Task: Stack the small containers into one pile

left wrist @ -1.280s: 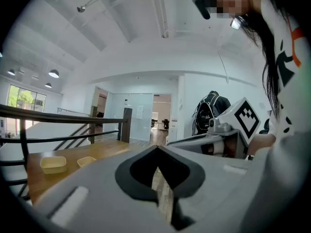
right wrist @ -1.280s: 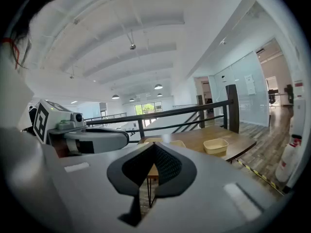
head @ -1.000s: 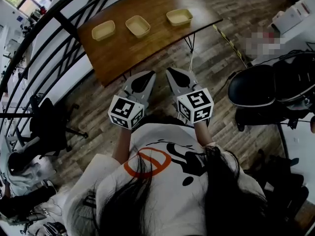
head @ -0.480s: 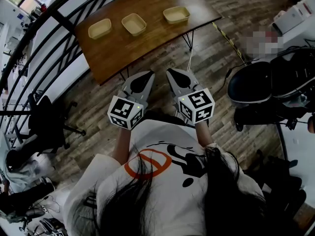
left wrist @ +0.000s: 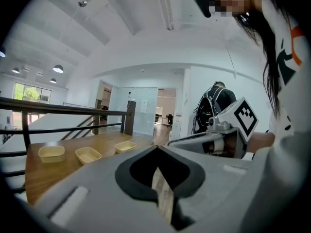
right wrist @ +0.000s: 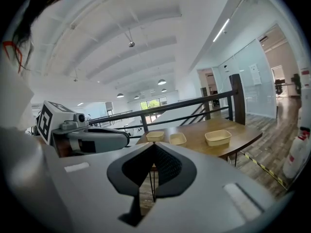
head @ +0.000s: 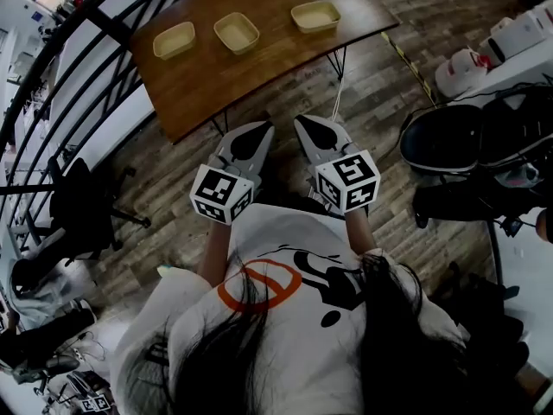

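Three small cream containers stand in a row on the far part of a wooden table point(head: 216, 85): the left container point(head: 174, 40), the middle container point(head: 236, 32) and the right container point(head: 314, 15). They also appear as the left container point(left wrist: 51, 153), middle container point(left wrist: 88, 155) and right container point(left wrist: 125, 146), and as the right container point(right wrist: 217, 138). My left gripper point(head: 257, 130) and right gripper point(head: 304, 124) are held side by side close to my chest, short of the table's near edge. Both are shut with nothing between the jaws.
A black railing point(head: 78, 67) runs along the table's left side. A black office chair point(head: 445, 150) stands at the right, another dark chair point(head: 82, 206) at the left. A white jug point(head: 460, 69) sits on the plank floor to the right. A person with a backpack point(left wrist: 214, 106) stands in the distance.
The view has shifted slightly, with the table and containers drifting a little in the frame. Both grippers stay shut in the same place.
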A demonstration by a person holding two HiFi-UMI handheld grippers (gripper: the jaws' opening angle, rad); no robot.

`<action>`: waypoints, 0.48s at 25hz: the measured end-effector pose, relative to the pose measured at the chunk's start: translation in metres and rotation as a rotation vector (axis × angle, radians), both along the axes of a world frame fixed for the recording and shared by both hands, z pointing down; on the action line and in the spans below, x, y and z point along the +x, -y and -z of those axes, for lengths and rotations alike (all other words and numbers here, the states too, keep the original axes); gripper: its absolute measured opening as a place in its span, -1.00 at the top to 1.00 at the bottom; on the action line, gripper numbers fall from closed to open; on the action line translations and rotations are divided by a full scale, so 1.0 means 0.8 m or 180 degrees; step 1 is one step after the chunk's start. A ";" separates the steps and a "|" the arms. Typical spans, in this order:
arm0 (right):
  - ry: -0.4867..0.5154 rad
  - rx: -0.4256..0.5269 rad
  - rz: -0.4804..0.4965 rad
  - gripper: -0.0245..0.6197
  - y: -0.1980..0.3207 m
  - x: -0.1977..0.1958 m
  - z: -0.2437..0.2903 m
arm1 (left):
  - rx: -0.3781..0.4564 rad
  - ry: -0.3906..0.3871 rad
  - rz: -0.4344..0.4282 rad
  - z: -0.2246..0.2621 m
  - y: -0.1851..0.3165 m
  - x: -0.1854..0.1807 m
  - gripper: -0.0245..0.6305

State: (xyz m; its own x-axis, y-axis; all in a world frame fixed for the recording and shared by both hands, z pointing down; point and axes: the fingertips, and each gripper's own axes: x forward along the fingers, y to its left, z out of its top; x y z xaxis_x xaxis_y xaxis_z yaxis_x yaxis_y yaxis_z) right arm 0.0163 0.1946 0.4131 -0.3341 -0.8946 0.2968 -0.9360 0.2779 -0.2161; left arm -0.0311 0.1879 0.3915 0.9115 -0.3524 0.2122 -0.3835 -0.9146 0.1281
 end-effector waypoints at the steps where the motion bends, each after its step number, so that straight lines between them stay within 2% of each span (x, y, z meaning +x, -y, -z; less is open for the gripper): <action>1: 0.0005 -0.0006 0.0011 0.90 0.007 0.001 -0.003 | -0.0004 0.0002 0.0003 -0.002 0.006 0.002 0.92; 6: 0.0014 -0.0045 0.0063 0.90 0.050 0.007 -0.009 | -0.0038 0.0015 0.0008 -0.009 0.050 0.011 0.92; 12: 0.0018 -0.0097 0.0091 0.90 0.132 0.002 -0.013 | -0.0020 0.0042 0.0002 -0.009 0.137 0.009 0.92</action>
State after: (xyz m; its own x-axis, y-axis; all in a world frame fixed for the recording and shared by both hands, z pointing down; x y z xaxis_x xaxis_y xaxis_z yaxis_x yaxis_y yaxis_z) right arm 0.0178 0.0887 0.4238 -0.3613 -0.8752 0.3216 -0.9264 0.2978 -0.2302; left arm -0.0239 0.0787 0.3991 0.9084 -0.3516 0.2264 -0.3857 -0.9136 0.1287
